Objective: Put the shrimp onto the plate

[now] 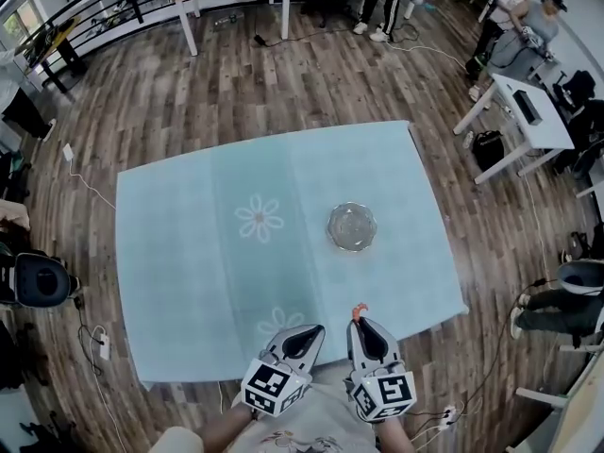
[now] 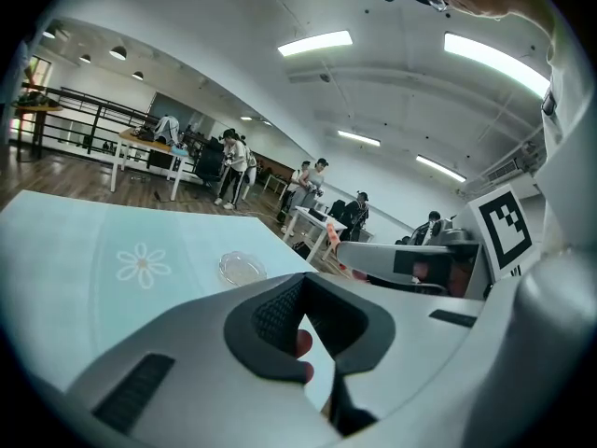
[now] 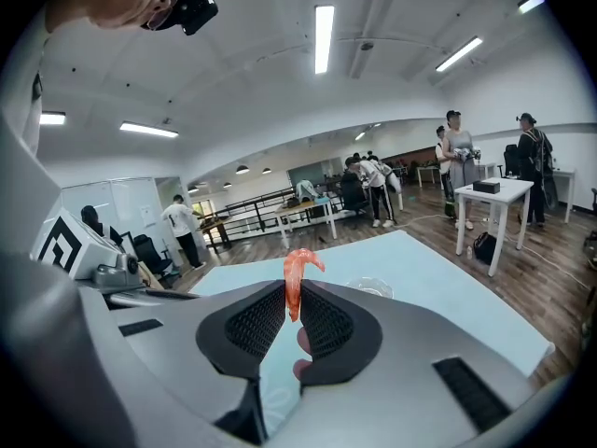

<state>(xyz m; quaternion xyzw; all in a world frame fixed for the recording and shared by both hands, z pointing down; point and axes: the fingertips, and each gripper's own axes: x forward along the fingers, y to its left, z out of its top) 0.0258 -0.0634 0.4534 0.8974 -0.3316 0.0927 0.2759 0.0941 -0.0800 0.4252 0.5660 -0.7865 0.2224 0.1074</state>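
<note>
Nearest, 2 grippers hung over the table's near edge: the left gripper (image 1: 318, 330) had its jaws together, and the right gripper (image 1: 359, 322) pinched an orange shrimp (image 1: 359, 309). Farther off, a glass plate (image 1: 352, 226) sat on the blue tablecloth (image 1: 189, 253).

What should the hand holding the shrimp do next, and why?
Probably carry the right gripper forward until it is above the glass plate: its jaws pinch the shrimp, and the plate lies empty farther out on the blue tablecloth.
</note>
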